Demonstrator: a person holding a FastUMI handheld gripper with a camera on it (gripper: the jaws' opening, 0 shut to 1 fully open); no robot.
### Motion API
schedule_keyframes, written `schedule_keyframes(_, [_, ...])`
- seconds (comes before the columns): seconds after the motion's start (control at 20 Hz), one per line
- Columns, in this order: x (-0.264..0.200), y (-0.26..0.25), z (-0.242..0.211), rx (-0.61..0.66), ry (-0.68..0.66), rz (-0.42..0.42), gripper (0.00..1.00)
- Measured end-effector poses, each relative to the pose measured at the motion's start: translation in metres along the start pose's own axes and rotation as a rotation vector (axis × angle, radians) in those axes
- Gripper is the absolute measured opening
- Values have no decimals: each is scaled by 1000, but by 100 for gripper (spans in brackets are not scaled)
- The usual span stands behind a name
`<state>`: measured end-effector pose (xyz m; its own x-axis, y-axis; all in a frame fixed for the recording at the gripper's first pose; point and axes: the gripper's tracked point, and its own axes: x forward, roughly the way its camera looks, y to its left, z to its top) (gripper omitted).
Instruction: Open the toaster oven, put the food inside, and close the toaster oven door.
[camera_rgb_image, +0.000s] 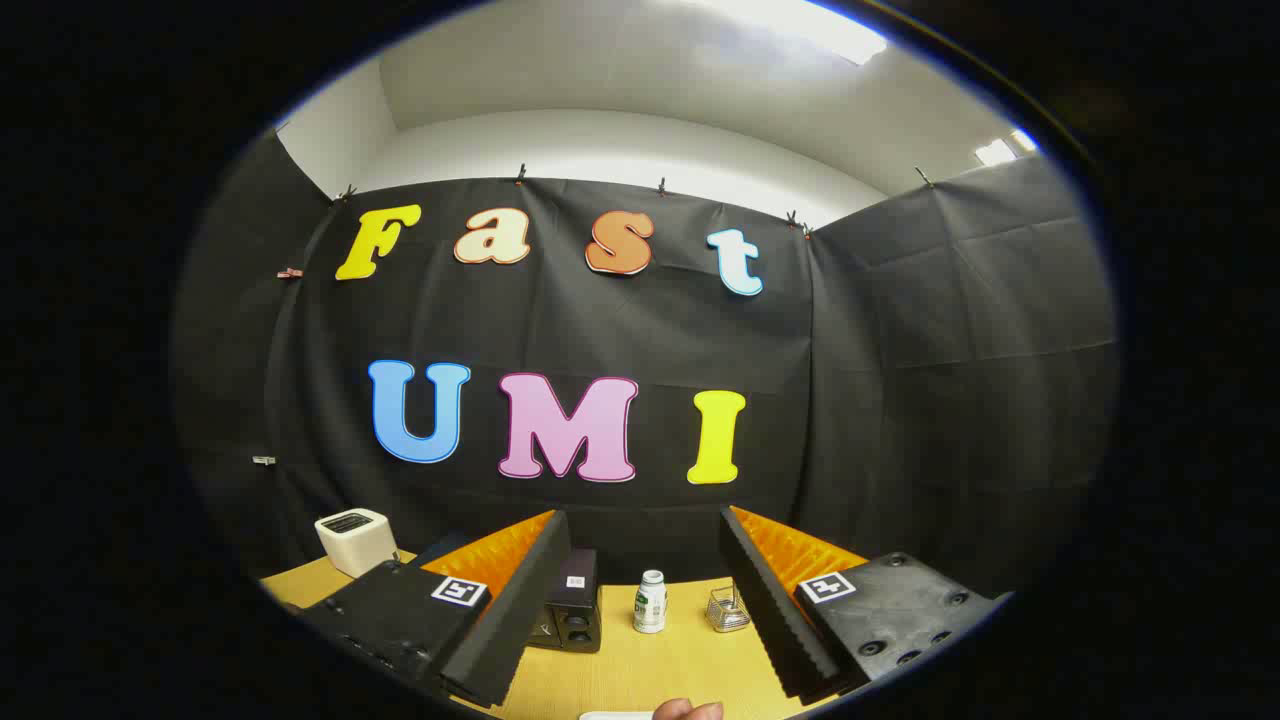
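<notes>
Small black box-shaped toaster oven (573, 600) stands on the light wooden table (640, 670), beyond the fingers, partly hidden behind the left one; door state cannot be told. Gripper (640, 600) is held wide apart, gripping nothing. Between the fingers, farther off: white plastic bottle (650, 601) and small wire basket (728, 609), apart. Cream slot toaster (357, 540) sits well apart to the left. Pale rounded item (688, 710) nearest; unidentifiable.

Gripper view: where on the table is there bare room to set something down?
The gripper is open, holding nothing. Bare wooden table lies between its fingers, in front of the small white bottle. Farther back it is crowded: black toaster oven, bottle and wire basket stand in a row. A white toaster takes the far corner.
</notes>
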<state>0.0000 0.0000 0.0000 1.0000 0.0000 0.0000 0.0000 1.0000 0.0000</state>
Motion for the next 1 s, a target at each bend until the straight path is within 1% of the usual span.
schedule_keyframes(0.3, [-5, 5, -5, 1, 46, 13, 97])
schedule_keyframes(0.6, [-11, 9, 0, 19, 51, 20, 97])
schedule_keyframes(1.0, [-12, 16, 0, 12, 60, 17, 97])
